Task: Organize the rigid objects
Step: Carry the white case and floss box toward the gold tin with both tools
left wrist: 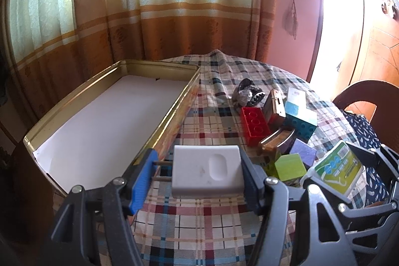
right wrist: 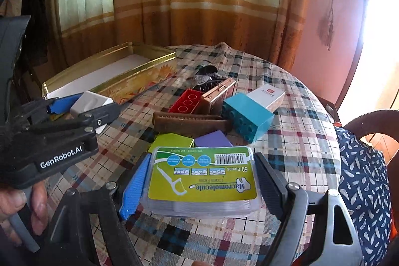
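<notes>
A white charger (left wrist: pixel 207 171) is clamped between the jaws of the left hand-held gripper (left wrist: pixel 197 176), above the checked tabletop (left wrist: pixel 199 228) just beside the open tin (left wrist: pixel 104 121). A floss box (right wrist: pixel 202 178) is clamped in the right hand-held gripper (right wrist: pixel 199 183), above the tabletop. Beyond it, blocks (right wrist: pixel 247 119), a comb (right wrist: pixel 189 122) and a small case (right wrist: pixel 217 95) are piled together.

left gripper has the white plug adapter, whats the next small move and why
Probably swing the left gripper leftward over the gold rectangular metal tin and release there. The white plastic plug adapter is clamped just beside the tin's near wall, and the tin's white-lined floor looks bare from here.
</notes>
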